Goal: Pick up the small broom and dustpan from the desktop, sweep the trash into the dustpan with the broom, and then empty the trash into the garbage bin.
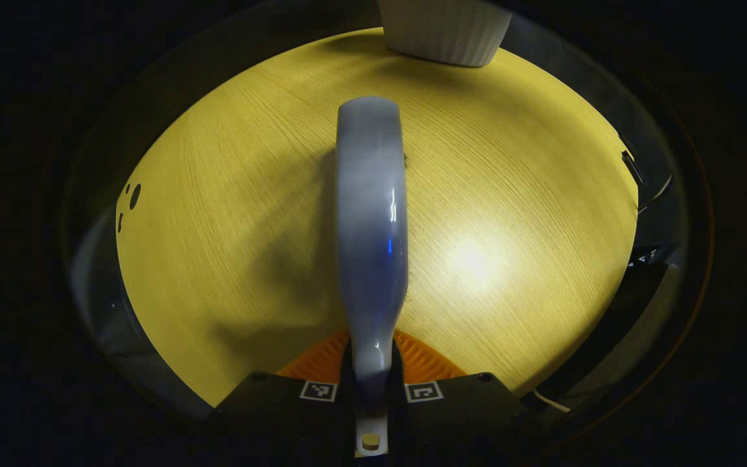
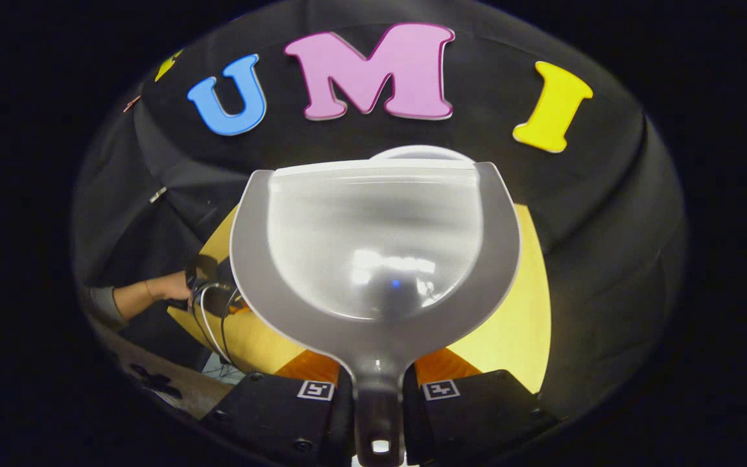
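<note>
The left tool was clenched on the broom, gripped at its narrow handle end, the body reaching out above the desk. The bristles could not be seen. The right tool was clamped on the handle of the dustpan, held raised with the pan tilted toward the booth wall. The pan looked empty. No trash could be made out on the desk. A white ribbed bin stood at the far edge. In the right gripper view a hand held the other tool low over the desk.

Risks, as judged: both grips sat far back on slim handles, so pressure at the working ends might twist them. A pan lip held off the desk would let trash slide beneath.
</note>
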`<state>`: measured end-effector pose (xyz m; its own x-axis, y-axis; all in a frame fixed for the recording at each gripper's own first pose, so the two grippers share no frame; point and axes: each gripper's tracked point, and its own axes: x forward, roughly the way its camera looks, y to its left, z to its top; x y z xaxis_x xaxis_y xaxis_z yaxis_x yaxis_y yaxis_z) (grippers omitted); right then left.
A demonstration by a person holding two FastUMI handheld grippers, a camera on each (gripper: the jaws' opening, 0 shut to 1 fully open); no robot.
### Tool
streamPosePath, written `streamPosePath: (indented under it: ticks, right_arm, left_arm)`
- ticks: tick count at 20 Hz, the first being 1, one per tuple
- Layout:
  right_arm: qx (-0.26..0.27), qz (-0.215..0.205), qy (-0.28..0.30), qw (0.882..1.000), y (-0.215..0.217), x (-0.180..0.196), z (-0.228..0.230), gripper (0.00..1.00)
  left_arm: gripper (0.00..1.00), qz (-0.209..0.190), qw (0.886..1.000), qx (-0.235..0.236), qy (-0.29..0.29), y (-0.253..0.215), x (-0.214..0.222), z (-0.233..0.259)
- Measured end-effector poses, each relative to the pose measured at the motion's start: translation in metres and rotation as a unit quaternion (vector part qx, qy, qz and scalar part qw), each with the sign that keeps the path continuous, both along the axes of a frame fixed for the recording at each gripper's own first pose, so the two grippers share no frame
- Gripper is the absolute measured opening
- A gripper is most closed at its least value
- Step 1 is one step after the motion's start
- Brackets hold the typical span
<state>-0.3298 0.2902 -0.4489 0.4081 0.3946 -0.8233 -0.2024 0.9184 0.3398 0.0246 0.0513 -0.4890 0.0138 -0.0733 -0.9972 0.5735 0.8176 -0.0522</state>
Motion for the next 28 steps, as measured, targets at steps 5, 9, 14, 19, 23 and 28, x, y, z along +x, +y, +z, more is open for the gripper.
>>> streamPosePath:
  ticks: [5,9,14,19,23,28]
  right_arm:
    - [-0.024,0.055,0.063,0.996,0.026,-0.06,-0.058,0.34]
    - [-0.059,0.094,0.1,0.989,0.044,-0.09,-0.11,0.34]
    - [-0.057,0.114,0.148,0.981,0.085,-0.107,-0.169,0.35]
    - [-0.061,0.116,0.164,0.978,0.114,-0.106,-0.203,0.34]
    - [-0.047,0.099,0.18,0.978,0.131,-0.109,-0.215,0.35]
    - [-0.067,0.097,0.187,0.975,0.131,-0.11,-0.228,0.34]
  left_arm:
    - [0.23,-0.005,1.0,0.003,0.005,0.001,0.0,0.001]
    - [0.24,-0.005,1.0,0.006,0.004,0.002,0.0,0.001]
    - [0.27,-0.001,1.0,0.009,0.003,0.001,-0.001,0.001]
    - [0.23,0.002,1.0,0.013,0.002,0.001,-0.001,0.002]
    - [0.23,0.004,1.0,0.013,0.001,0.001,-0.001,0.001]
    - [0.23,0.004,1.0,0.014,0.002,0.0,-0.001,0.002]
